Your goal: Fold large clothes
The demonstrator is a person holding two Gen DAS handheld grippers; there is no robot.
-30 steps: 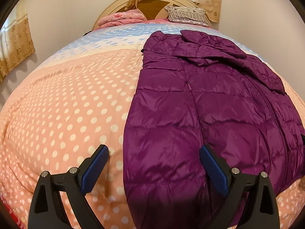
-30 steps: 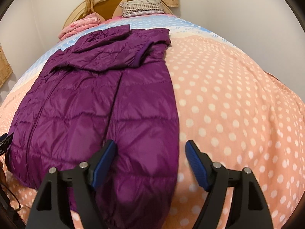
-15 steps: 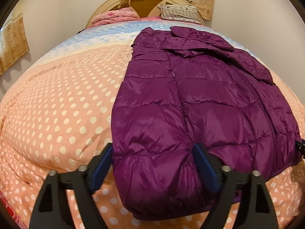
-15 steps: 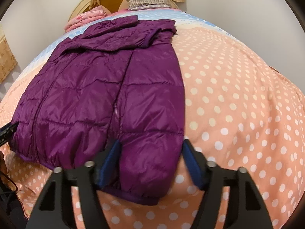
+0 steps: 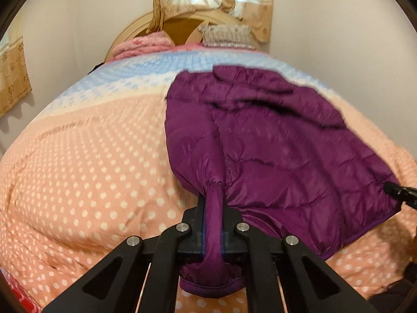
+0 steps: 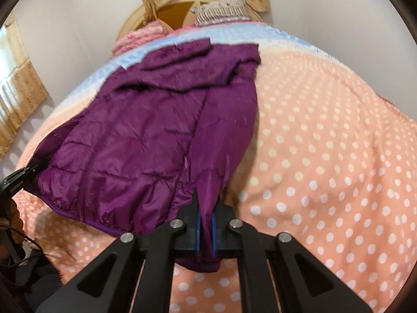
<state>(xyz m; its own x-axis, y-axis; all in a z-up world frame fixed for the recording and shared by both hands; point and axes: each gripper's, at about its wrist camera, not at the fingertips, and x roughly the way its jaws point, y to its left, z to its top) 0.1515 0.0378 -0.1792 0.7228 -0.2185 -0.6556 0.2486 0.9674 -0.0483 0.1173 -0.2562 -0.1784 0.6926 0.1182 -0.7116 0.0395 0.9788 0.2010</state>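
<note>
A purple quilted puffer jacket (image 5: 273, 140) lies lengthwise on the bed, collar toward the headboard; it also shows in the right wrist view (image 6: 146, 140). My left gripper (image 5: 213, 224) is shut on the jacket's hem at its left corner, fabric bunched between the blue pads. My right gripper (image 6: 206, 232) is shut on the hem at the right corner. Both hem corners are raised off the bed. Each gripper's tip shows in the other's view: the right one at the far edge (image 5: 398, 191), the left one at the left edge (image 6: 23, 174).
The bed carries a peach polka-dot duvet (image 5: 86, 172) with a blue band near the head. A pink folded blanket (image 5: 146, 45) and a striped pillow (image 5: 226, 35) lie by the wooden headboard. Curtains hang behind. Walls stand close on both sides.
Both grippers have closed on the jacket's hem corners and lifted them; before they were open, straddling the hem. The lower part of the jacket is now off the bed.
</note>
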